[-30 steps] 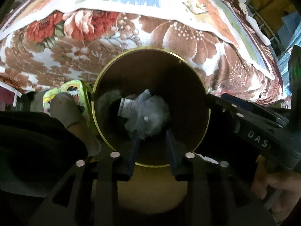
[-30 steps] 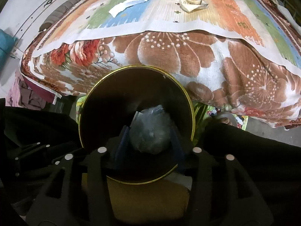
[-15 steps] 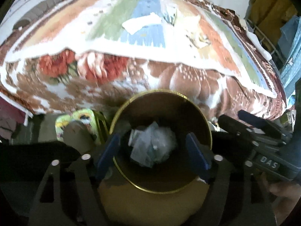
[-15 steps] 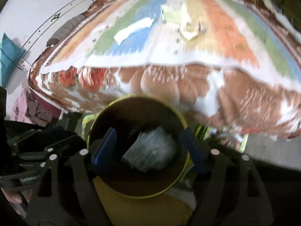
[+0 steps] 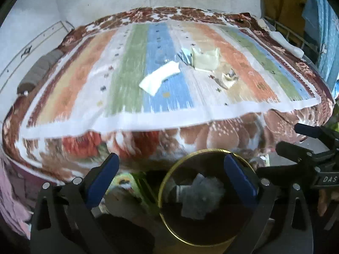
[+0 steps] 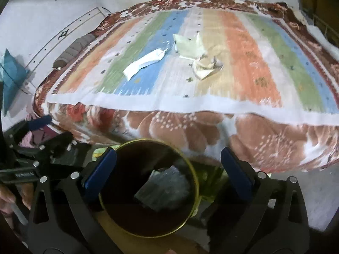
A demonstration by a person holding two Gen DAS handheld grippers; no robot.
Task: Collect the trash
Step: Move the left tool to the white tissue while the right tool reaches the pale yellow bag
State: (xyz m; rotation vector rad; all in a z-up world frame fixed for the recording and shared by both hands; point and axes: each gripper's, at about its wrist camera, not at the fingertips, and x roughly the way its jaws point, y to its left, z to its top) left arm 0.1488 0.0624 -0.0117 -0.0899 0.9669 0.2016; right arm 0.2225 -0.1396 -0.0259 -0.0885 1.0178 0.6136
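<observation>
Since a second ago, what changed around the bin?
Both tongs, left and right, let their crumpled trash fall into the gold-rimmed bin, are opening with nothing between them, and pulled up. The paper scraps on the striped cloth stayed put.

Home bedroom; bed (image 5: 148, 139) under floral blanket, striped sheet (image 6: 243, 63); clothes hanging (image 5: 281, 6) beside it

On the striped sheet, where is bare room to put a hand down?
Free: the orange and green stripes left of the white paper strip, and those right of the crumpled wrapper. Crowded: the middle, around the pale bag.
</observation>
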